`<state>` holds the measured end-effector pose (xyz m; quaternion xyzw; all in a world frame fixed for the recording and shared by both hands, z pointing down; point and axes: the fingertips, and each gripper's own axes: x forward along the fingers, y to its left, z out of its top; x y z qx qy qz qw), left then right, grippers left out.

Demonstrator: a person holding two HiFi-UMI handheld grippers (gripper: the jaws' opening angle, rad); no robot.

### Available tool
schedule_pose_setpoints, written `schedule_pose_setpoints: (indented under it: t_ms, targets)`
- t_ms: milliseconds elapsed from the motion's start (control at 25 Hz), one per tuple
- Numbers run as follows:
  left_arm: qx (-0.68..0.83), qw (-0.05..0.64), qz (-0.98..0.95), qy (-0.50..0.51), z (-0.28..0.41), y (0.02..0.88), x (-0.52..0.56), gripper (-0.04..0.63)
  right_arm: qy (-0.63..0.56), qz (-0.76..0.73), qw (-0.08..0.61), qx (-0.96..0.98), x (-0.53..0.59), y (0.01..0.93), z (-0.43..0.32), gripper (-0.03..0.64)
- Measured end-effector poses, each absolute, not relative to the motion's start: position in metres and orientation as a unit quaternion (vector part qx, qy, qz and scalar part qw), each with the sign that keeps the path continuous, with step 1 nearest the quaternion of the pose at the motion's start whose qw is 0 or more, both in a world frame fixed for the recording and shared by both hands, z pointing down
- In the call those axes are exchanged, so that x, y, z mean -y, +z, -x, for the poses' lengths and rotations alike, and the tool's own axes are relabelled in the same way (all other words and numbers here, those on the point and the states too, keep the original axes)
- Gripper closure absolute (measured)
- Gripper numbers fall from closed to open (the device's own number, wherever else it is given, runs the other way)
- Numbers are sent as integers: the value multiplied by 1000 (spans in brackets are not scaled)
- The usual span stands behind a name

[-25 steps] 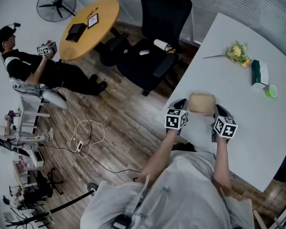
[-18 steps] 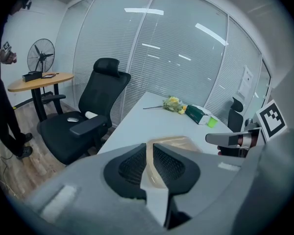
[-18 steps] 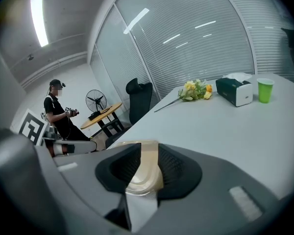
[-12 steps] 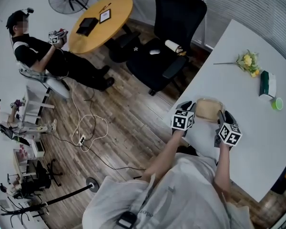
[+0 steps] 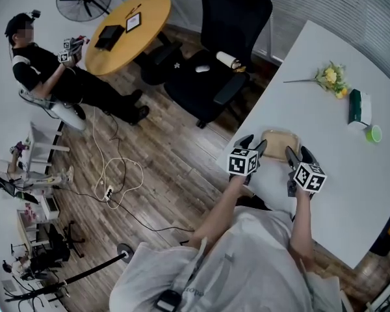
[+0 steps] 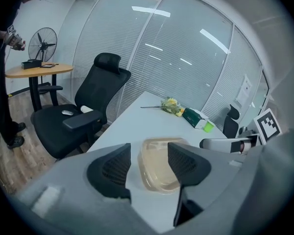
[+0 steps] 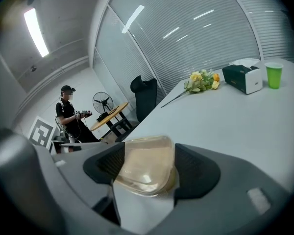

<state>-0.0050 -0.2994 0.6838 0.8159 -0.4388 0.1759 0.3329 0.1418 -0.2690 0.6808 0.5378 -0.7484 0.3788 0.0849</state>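
As gripper views show, jaws straddling container [image 6: 158, 164]

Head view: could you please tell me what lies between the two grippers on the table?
A clear container lies on the table between the left gripper and the right gripper, both with jaws apart. The head view shows this.

Left gripper [image 5: 252, 144] and right gripper [image 5: 298, 153] flank a tan container [image 5: 279, 139] on the white table [image 5: 325, 109]
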Motion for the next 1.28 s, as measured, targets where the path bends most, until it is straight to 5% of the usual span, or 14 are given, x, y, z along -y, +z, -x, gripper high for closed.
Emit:
schedule_pose_setpoints:
  t_ms: [480, 1280]
  targets:
    - [411, 345, -823, 185, -4, 690, 297, 238, 378, -537, 90, 749, 270, 680, -137, 275]
    - [381, 363, -829, 191, -28, 703, 284, 239, 382, -512, 118, 760, 260, 693, -130, 331]
